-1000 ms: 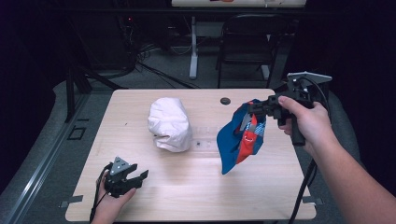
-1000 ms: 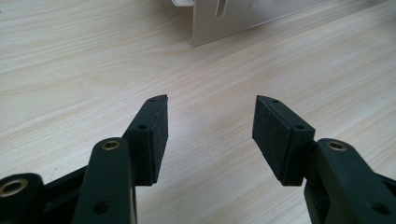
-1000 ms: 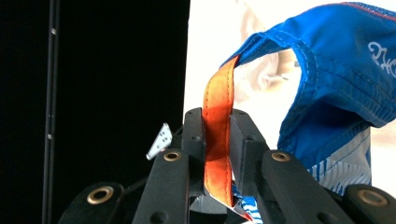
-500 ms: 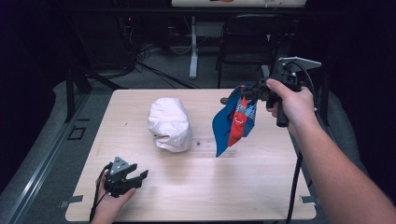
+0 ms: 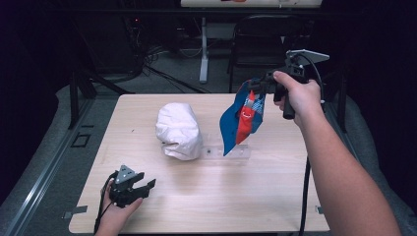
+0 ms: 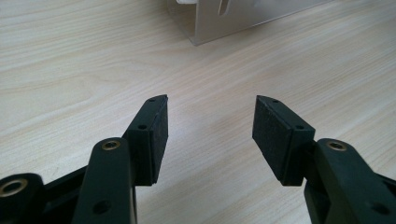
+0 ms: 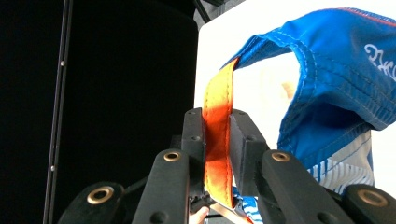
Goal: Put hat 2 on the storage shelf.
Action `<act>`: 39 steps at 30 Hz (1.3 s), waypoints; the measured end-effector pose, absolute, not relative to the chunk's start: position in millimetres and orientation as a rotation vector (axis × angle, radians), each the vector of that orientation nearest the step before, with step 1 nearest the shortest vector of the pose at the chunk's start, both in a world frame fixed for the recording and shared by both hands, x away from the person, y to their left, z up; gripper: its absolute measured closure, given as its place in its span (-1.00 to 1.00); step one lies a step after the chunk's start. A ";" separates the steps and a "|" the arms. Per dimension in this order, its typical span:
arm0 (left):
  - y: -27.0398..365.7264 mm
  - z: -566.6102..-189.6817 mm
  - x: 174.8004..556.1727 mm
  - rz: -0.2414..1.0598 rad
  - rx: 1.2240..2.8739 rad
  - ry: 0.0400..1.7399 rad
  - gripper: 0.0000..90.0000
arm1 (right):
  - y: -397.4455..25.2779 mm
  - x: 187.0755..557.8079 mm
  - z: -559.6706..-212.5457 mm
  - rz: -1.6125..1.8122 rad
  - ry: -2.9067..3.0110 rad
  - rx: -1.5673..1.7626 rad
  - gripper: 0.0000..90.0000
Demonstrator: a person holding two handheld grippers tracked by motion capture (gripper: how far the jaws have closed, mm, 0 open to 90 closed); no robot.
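The right gripper (image 5: 256, 87), at 1 o'clock above the bench (image 5: 275, 196), pinches a blue-and-orange garment (image 5: 241, 120); the left gripper (image 5: 142, 188), at 7 o'clock, gapes wide, empty.

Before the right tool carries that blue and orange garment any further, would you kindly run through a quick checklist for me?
1. Right tool shut on the garment's orange strap: ok.
2. Blue and orange garment hanging free above the table: ok.
3. Left tool open, holding nothing: ok.
4. Left tool resting apart from the white bundle: ok.
5. Clear stand under the garment's lower tip; whether they touch: cannot tell.
6. How much strap sits between the jaws: cannot tell.
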State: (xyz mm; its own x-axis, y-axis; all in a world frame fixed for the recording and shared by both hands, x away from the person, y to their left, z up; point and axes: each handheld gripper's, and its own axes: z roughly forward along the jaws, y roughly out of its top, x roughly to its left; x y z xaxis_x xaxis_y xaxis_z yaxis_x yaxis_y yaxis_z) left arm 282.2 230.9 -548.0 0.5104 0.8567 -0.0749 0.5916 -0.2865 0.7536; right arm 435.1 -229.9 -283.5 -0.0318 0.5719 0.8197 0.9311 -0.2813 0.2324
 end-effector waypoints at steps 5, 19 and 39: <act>231.6 -547.7 282.4 0.443 2.001 1.184 0.02 | -231.4 443.3 -286.0 -1.227 -1.566 -1.856 0.73; 230.8 -549.3 283.1 0.436 2.008 1.188 0.02 | -244.7 447.4 -291.0 -1.240 -1.550 -1.900 0.73; 231.4 -549.2 283.4 0.446 2.004 1.185 0.02 | -225.2 452.8 -311.5 -1.177 -1.584 -1.898 0.73</act>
State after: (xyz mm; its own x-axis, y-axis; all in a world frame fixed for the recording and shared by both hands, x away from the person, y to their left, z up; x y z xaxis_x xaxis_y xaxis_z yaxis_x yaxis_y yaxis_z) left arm 283.4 231.4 -549.2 0.5101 0.8568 -0.0750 0.5947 -0.2884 0.7505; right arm 452.8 -225.2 -311.5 0.0025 0.6011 0.7991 0.9388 -0.2767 0.2051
